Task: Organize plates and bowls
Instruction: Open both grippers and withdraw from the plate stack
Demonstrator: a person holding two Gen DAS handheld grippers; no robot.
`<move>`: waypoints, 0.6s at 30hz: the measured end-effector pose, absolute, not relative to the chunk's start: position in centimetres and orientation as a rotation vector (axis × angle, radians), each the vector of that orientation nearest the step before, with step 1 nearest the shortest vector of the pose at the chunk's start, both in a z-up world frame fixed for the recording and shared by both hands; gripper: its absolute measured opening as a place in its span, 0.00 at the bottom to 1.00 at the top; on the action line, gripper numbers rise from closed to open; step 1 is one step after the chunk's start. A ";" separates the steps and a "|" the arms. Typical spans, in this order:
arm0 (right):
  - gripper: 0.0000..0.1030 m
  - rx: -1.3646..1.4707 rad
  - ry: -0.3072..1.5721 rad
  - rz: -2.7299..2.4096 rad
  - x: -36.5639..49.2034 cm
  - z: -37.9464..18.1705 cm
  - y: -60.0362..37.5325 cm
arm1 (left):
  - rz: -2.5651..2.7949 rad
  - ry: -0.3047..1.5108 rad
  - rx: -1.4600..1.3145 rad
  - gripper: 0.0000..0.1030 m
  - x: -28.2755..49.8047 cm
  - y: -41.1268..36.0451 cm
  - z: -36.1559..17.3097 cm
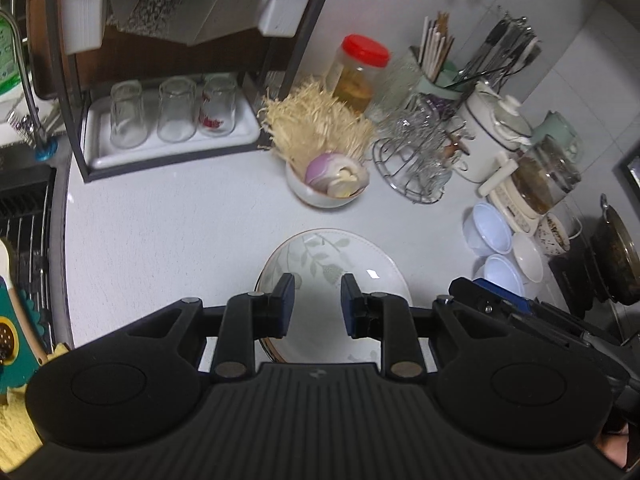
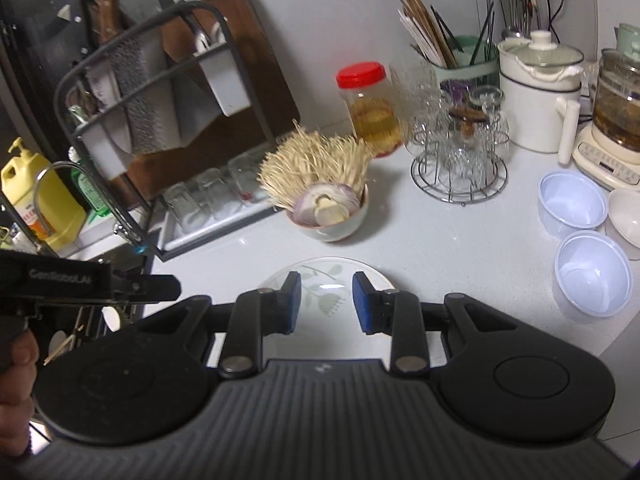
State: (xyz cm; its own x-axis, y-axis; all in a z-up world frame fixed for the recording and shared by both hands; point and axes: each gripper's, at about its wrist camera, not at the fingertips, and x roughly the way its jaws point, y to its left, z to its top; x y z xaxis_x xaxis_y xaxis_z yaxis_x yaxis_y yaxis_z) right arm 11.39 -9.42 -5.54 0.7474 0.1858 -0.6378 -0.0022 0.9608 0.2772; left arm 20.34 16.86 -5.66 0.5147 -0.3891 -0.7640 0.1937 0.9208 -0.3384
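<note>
A white plate with a grey-green leaf pattern [image 1: 332,256] lies on the white counter, on top of other plates whose brown rims show at its left edge. My left gripper [image 1: 318,284] hovers above it, open, with nothing between its blue pads. My right gripper [image 2: 326,284] hangs over the same plate [image 2: 320,270], also open and holding nothing. Behind the plate stands a white bowl [image 1: 324,196] [image 2: 332,228] holding onion pieces and pale thin mushrooms. Two clear plastic bowls [image 2: 572,204] [image 2: 592,272] and a small white bowl [image 2: 626,216] sit to the right.
A black dish rack [image 1: 76,128] with upturned glasses stands at the back left, beside the sink [image 1: 24,216]. A red-lidded jar [image 1: 360,72], a wire stand of glass cups [image 1: 416,160], a utensil holder, a white pot and a kettle line the back right. A dark wok [image 1: 616,256] sits far right.
</note>
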 end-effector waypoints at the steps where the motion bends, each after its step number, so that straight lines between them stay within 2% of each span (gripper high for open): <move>1: 0.31 0.264 0.716 0.102 11.1 -5.3 -9.3 | -0.361 0.965 -0.217 0.27 20.1 16.9 -5.5; 18: 0.31 0.245 0.685 0.052 6.8 -3.4 -7.8 | -0.431 0.924 -0.199 0.27 16.4 17.3 -4.9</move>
State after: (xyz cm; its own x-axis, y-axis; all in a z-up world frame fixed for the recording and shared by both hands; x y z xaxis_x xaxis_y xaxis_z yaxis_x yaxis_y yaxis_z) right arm 6.76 -7.83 -3.44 0.7742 0.1277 -0.6200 0.0327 0.9700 0.2407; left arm 16.44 17.26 -4.89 0.5250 -0.4418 -0.7274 0.2735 0.8970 -0.3474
